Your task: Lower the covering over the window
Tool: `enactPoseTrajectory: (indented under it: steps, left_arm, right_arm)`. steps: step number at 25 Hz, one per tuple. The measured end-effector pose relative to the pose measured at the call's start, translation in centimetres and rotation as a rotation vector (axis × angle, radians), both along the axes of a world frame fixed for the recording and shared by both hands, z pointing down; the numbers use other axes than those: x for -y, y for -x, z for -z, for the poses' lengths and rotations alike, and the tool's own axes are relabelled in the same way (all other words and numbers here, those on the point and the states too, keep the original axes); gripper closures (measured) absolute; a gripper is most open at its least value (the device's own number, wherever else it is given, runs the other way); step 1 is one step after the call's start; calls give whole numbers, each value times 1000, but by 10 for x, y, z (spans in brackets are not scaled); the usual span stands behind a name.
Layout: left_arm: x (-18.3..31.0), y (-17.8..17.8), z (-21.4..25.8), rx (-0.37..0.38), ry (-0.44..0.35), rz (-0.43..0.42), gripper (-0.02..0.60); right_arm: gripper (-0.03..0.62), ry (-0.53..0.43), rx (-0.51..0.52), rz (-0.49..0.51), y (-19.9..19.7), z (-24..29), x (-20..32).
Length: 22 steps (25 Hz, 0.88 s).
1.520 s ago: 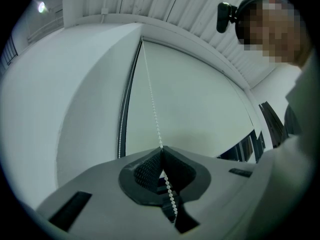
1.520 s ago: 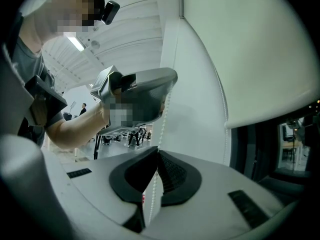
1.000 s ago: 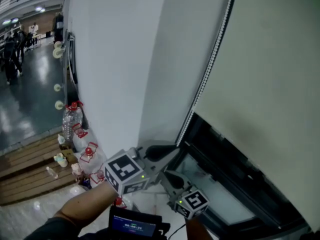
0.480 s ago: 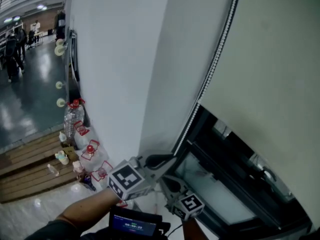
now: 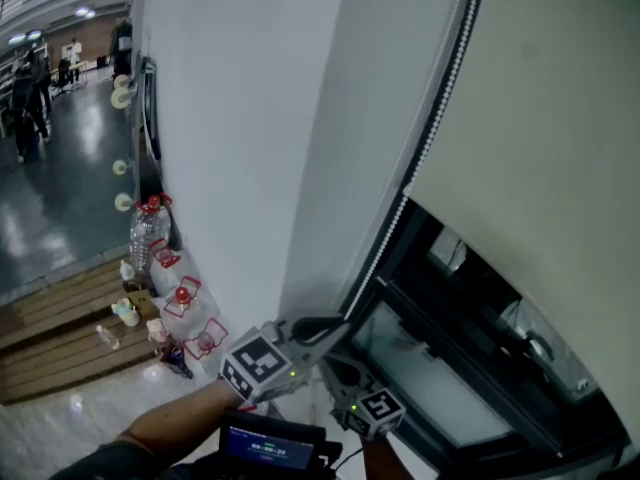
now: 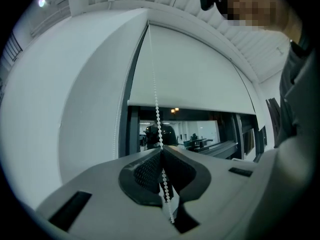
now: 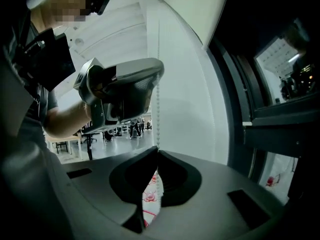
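We hauled the bead chain (image 6: 154, 84) down, left tool (image 6: 161, 154) and right tool (image 7: 156, 154) pinched on it; the blind (image 5: 540, 148) rose, so seemingly the wrong strand.

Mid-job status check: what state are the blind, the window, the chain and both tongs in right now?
roller blind: partly lowered, bottom edge partway down the window.
window: lower strip uncovered.
bead chain: taut, pinched by both tongs.
left tongs: shut on the bead chain.
right tongs: shut on the bead chain, below the left tongs.
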State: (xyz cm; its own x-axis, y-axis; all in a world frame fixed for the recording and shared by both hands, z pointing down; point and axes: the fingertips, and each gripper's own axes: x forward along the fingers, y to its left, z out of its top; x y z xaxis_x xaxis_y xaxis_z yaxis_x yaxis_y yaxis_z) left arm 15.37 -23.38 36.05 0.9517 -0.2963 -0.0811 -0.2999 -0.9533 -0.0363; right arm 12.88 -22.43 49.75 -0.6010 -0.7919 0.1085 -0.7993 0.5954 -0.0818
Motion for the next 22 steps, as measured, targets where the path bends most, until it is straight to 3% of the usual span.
enactPoseTrajectory:
  steps: [7,11,22]
  left_arm:
    - [2,1,1,17,2,-21,569]
    - [8,9,2,-9,31,-5,569]
    - [11,9,0,-16,40,-10,569]
  right_arm:
    - [592,14,-40,-36,-8,3,2]
    - [565,-24,-41,-62,-19,22,-3]
    - [574,-95,-22,-139,-43,56,-11]
